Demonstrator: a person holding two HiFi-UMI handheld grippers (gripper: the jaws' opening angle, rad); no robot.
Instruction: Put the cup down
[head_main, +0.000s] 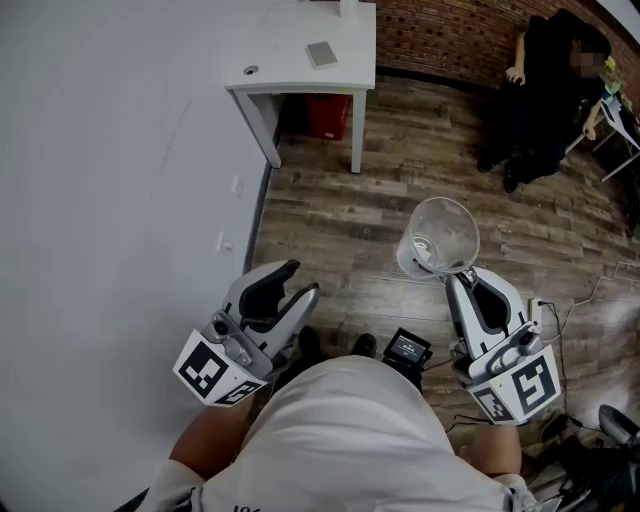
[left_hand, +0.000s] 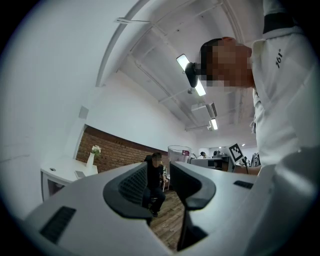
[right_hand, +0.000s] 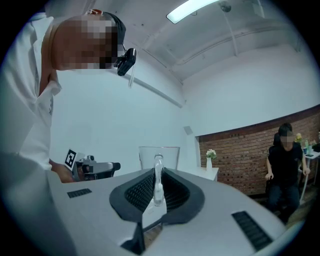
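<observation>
Head view: the wearer's white shirt (head_main: 350, 440) hides both forearms. Clear glass cup (head_main: 438, 236) hangs centre right over the brown plank floor (head_main: 330, 220), its handle lost inside the right gripper (head_main: 466, 277). Left gripper (head_main: 302, 279) sits lower left, pointing forward.

Left gripper view: jaws a little apart, nothing between them (cup small, mid-frame).

Right gripper view: jaws pinched on the cup's handle.

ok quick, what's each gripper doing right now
Left gripper: open, nothing between its tongs.
Right gripper: shut on the clear cup, by its handle.
</observation>
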